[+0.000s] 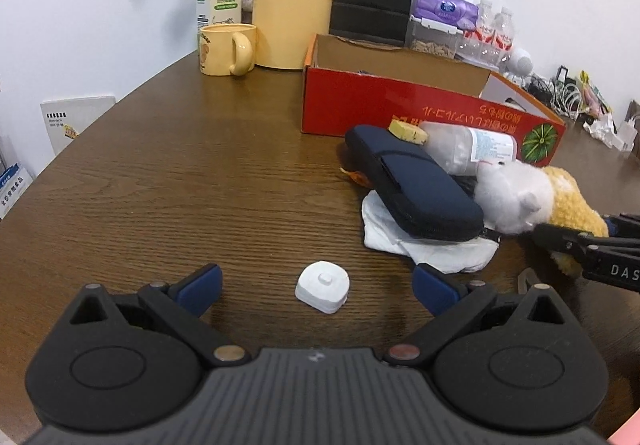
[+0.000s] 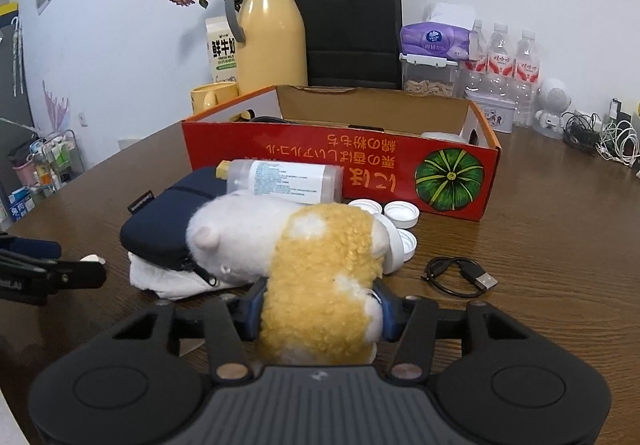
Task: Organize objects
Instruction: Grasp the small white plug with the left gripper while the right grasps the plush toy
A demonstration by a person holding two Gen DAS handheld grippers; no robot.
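Blue-padded right gripper [image 2: 320,309] clamps the fluffy yellow-and-white plush toy [image 2: 304,257]; left gripper [image 1: 318,287] gapes wide around a small white plastic gadget [image 1: 322,286] on the dark wood-grain table [image 1: 180,185], red cardboard box [image 2: 340,161] beyond.

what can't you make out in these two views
- Contents of the red box: in both views its front wall hides nearly everything inside.
- White cloth: mostly covered by the navy pouch.
- Plush toy: its rear is hidden by the right gripper closed on it.
- Right gripper in the left wrist view: cut off by the edge.
- Small white object between the left gripper's open jaws: what it is, unclear.
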